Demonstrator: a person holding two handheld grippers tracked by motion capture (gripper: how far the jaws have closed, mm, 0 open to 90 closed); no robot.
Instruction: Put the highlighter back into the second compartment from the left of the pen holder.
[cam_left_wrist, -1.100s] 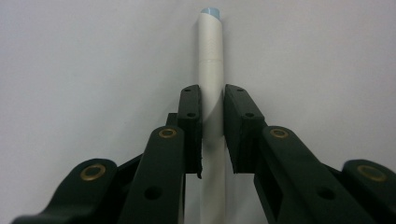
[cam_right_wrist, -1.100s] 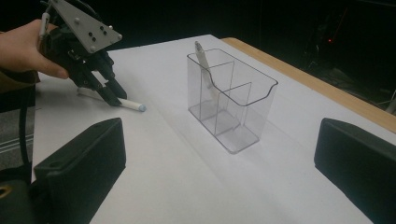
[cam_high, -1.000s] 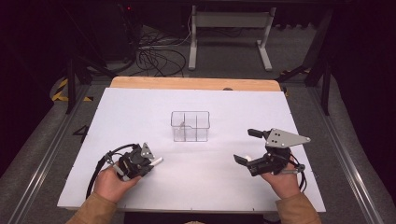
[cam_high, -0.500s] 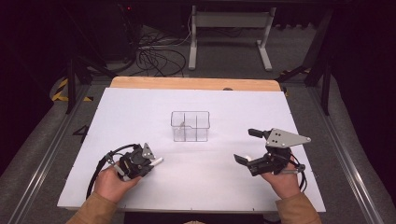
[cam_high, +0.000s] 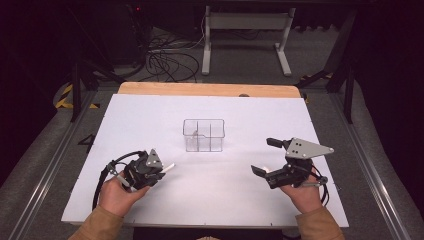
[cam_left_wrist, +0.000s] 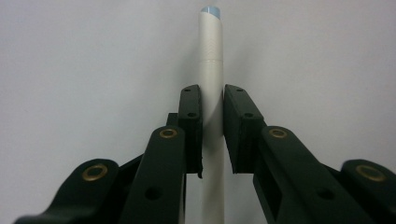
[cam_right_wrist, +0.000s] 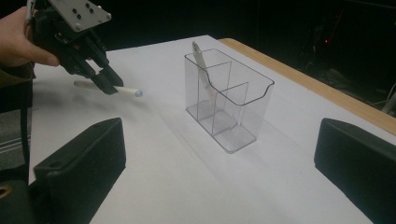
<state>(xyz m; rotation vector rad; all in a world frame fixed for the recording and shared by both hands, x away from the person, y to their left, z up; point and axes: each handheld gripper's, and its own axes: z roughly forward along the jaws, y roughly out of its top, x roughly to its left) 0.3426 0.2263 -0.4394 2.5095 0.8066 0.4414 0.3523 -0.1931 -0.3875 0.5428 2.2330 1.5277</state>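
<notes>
My left gripper is shut on a thin white stick with a pale blue tip, low over the white table at the front left. In the left gripper view the jaws pinch the stick at mid-length, and its blue end points away. A clear divided container stands at the table's middle with a white piece leaning inside. My right gripper is held wide open at the front right, with nothing between its jaws. From the right gripper view, the container, the leaning piece and the stick lie ahead.
The white table top ends in a wooden strip at the far edge. Beyond it are floor cables and a metal stand. Metal rails run along both sides of the table.
</notes>
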